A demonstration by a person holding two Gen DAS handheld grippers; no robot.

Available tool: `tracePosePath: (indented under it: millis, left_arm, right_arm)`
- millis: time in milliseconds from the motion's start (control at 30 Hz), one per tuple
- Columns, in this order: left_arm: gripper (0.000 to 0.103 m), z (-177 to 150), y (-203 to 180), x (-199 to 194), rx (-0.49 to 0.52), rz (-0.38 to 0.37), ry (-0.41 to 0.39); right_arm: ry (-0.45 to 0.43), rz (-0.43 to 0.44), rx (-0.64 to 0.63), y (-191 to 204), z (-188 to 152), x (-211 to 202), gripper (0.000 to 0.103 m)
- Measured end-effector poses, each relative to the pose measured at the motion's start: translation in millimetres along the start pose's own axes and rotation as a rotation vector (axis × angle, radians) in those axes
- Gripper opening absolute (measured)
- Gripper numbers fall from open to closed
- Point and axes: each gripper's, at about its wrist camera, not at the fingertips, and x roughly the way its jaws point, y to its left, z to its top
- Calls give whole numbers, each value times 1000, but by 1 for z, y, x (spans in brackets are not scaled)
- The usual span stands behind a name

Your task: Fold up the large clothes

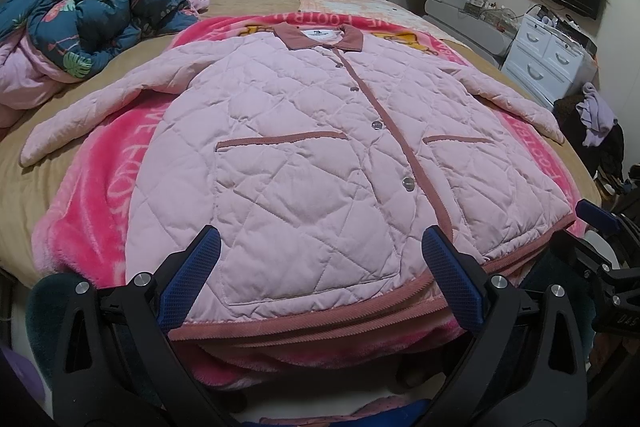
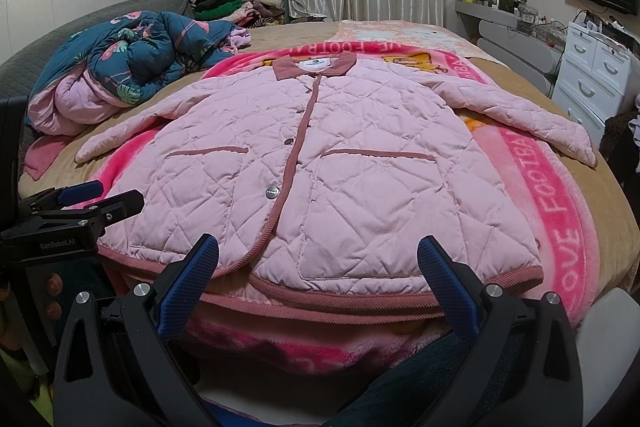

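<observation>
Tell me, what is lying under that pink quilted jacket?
A bright pink fleece blanket with white lettering lies under the jacket, over the tan bedcover. The blanket's middle is covered, so its full print cannot be seen.

"LOVE FOOTBA…" runs along the pink blanket (image 2: 560,227); "GenRobot.AI" marks the left claw (image 2: 100,197).

My bed (image 1: 132,67) carries a pink blanket (image 1: 100,179) with the jacket (image 1: 304,155) spread flat on it; a crumpled quilt (image 1: 84,15) lies at the left.
</observation>
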Motion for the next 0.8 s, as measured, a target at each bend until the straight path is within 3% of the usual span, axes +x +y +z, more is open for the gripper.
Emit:
tracePosePath:
  millis: [567,800]
  left_arm:
    - [94,9,-1,0,-2,4,-7]
    - [94,28,2,8,-3,8,-20]
  right_arm:
    - [14,-4,-3,4,4,6,99]
    - [22,-15,-7,6,25,21,99]
